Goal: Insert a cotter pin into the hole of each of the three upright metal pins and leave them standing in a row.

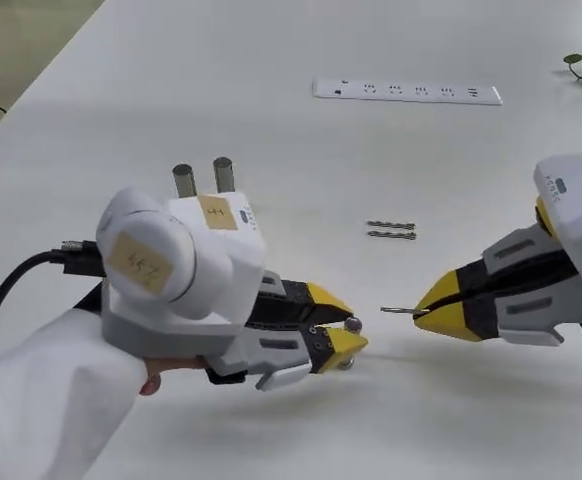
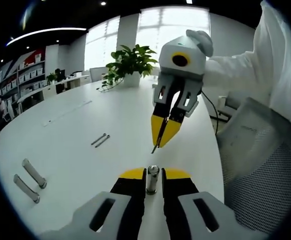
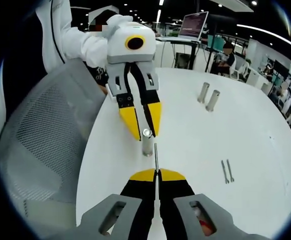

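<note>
My left gripper (image 1: pixel 346 340) is shut on a short upright metal pin (image 2: pixel 152 179), held near the table's front. My right gripper (image 1: pixel 426 312) faces it from the right, shut on a thin cotter pin (image 1: pixel 399 310) that points level at the metal pin's top, with a small gap between them. In the right gripper view the cotter pin (image 3: pixel 156 159) runs from my jaws toward the held metal pin (image 3: pixel 147 141). Two more metal pins (image 1: pixel 184 180) (image 1: pixel 223 173) stand side by side behind the left gripper. Two spare cotter pins (image 1: pixel 391 230) lie on the table.
A white power strip (image 1: pixel 406 92) lies at the far side of the white table (image 1: pixel 301 150). A potted plant (image 2: pixel 128 62) stands at the table's far right end. A mesh office chair (image 3: pixel 33 145) sits by the table's near edge.
</note>
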Tool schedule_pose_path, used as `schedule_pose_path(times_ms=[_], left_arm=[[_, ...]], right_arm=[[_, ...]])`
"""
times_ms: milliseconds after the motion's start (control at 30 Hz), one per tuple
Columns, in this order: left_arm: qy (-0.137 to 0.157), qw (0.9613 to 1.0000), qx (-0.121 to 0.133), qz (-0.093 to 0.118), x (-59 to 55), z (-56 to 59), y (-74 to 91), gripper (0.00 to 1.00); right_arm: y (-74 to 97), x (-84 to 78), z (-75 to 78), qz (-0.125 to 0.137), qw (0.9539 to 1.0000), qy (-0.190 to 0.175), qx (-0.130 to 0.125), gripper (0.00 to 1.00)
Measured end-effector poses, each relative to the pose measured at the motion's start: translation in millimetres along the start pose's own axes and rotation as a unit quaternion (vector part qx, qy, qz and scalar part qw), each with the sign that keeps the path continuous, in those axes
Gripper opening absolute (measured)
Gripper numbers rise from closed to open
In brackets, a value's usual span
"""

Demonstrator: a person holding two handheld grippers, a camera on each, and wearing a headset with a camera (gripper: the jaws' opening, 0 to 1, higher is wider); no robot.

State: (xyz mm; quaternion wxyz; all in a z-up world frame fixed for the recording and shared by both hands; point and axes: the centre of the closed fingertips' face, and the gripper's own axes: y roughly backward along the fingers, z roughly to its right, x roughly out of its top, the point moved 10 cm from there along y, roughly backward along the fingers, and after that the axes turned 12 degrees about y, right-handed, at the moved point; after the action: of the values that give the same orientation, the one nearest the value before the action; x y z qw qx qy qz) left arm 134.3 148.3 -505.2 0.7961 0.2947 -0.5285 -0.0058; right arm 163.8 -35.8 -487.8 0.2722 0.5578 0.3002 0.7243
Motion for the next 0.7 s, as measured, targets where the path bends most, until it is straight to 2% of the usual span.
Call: schedule_pose_path(times_ms=[200, 333, 433, 567, 700], left_arm=[[-0.003, 1.0, 0.002, -0.003, -0.5, -0.6, -0.1, 0.07], [-0.021, 0.9998, -0.005, -0.004, -1.0, -0.5, 0.9, 0.06], [-0.042, 0.9989, -0.021, -0.009, -1.1, -0.6, 1.8, 0.06], [-0.051, 0.998, -0.034, -0.012, -0.7, -2.3, 2.8, 0.06], [-0.074, 0.9957, -0.051, -0.023, 1.8, -3.9, 2.6, 0.06]], right_arm=[[-3.8, -2.0, -2.5, 0.002, 1.0, -0.002, 0.006, 0.0], [-5.7, -2.2, -3.6, 0.005, 0.9999, -0.003, 0.01, 0.0], [-6.9, -0.6, -4.2, 0.007, 0.9999, 0.0, 0.011, 0.0], [-9.9, 2.9, -5.3, 0.011, 0.9998, 0.004, 0.013, 0.0], [-12.5, 4.6, -6.8, 0.012, 0.9998, 0.008, 0.016, 0.0]])
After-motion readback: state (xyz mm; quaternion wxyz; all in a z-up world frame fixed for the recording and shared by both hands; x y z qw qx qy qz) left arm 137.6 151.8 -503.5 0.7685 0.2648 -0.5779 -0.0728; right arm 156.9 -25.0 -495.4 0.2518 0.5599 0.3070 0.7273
